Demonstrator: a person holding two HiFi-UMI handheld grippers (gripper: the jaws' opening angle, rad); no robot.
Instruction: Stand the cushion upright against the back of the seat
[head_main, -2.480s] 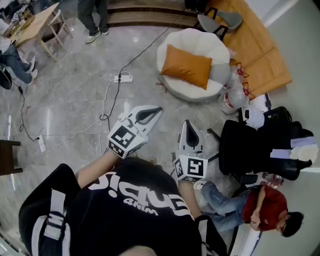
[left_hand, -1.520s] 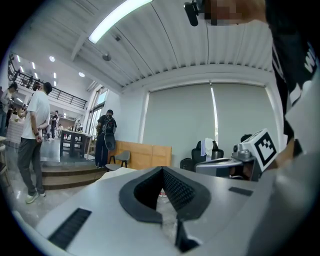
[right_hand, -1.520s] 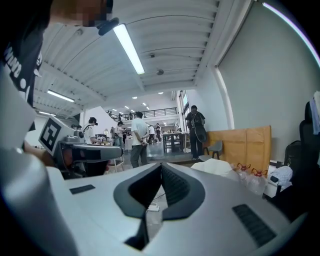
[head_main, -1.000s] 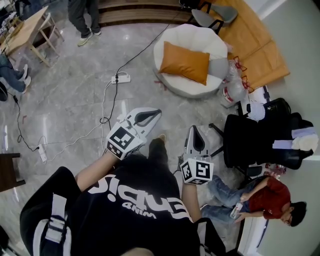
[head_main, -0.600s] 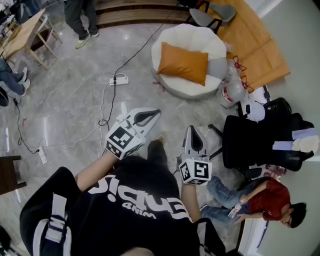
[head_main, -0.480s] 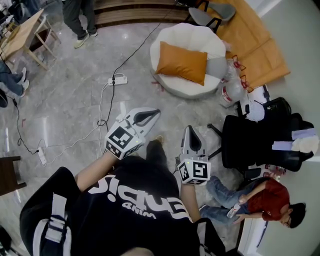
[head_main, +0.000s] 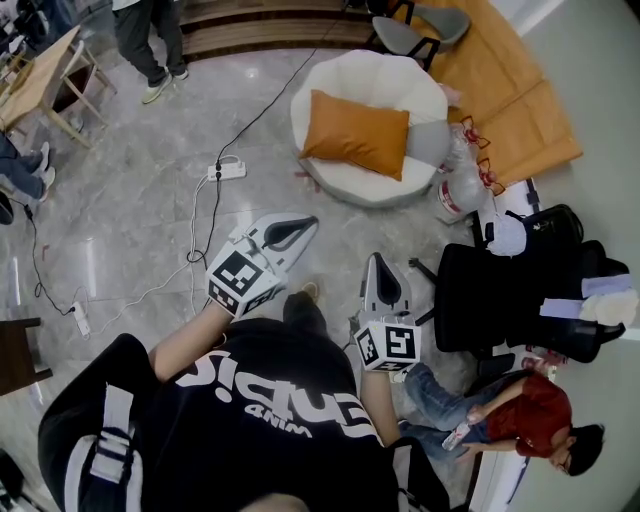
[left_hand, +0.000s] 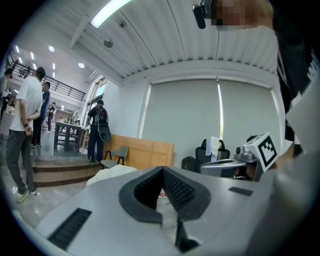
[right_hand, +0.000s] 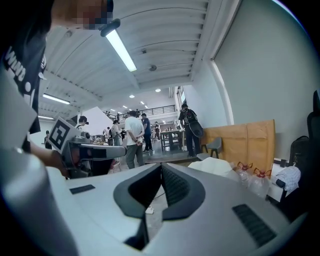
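Note:
An orange cushion (head_main: 357, 133) lies flat on a round white seat (head_main: 392, 82) on the floor, well ahead of me. My left gripper (head_main: 300, 222) is shut and empty, and it points toward the seat from a distance. To its right, my right gripper (head_main: 376, 262) is also shut with nothing in it. In the left gripper view the jaws (left_hand: 162, 172) meet, with the white seat (left_hand: 112, 174) beyond them. In the right gripper view the jaws (right_hand: 161, 167) are closed too, and the seat (right_hand: 216, 165) shows at the right. The cushion is hidden in both gripper views.
A power strip (head_main: 224, 171) with cables lies on the marble floor at the left. A black office chair (head_main: 500, 290) with bags and a seated person (head_main: 505, 425) are at the right. Water bottles (head_main: 455, 190) and wooden panels (head_main: 510, 100) flank the seat. People (head_main: 145, 40) stand by a table (head_main: 40, 70).
Both grippers, still shut, have moved forward toward the seat with me. The seat and cushion now sit slightly nearer and further left in the head view.

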